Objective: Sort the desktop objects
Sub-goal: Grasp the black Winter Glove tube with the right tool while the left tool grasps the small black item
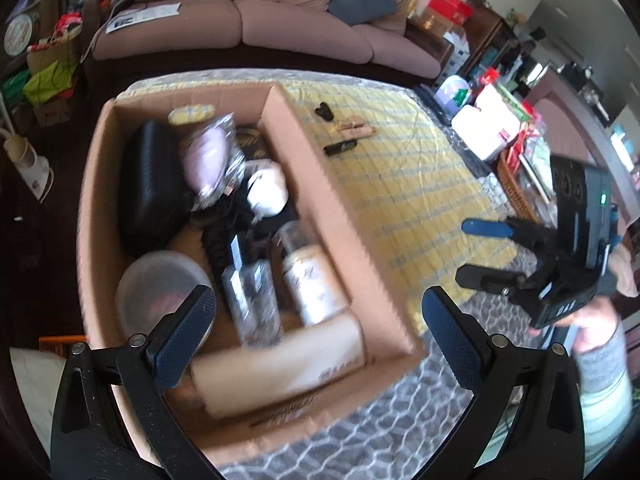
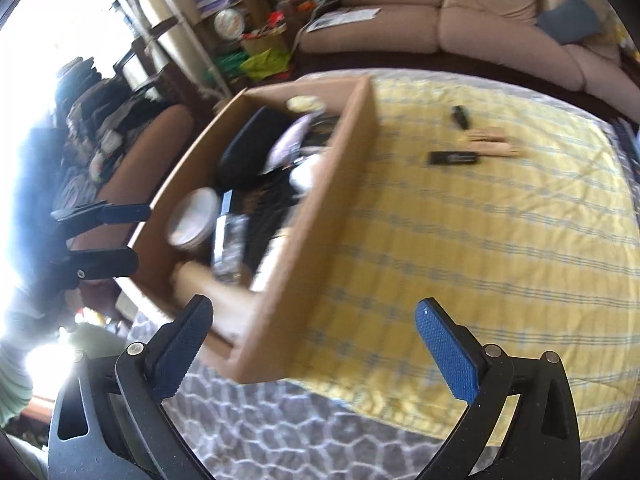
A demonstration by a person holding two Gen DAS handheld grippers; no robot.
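Covering the table, the yellow cloth (image 2: pixel 500 240) bears a cardboard box (image 1: pixel 320 184) already full of things. Three small objects remain beyond: a beige stick (image 2: pixel 494 147), a black bar (image 2: pixel 452 158), a black clip (image 2: pixel 460 116). Both the left gripper (image 1: pixel 320 336) and right gripper (image 2: pixel 314 344) stand wide apart, empty. The bar lies crosswise ahead of the right gripper, probably the nearer one.

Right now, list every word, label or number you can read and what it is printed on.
None can be read for certain.
Tan box: dark print, blurred.
White bottle: script, blurred.
Black flat item: pale mark, too small.
Papers on the sofa: too small.
Right gripper body: white characters, unclear.
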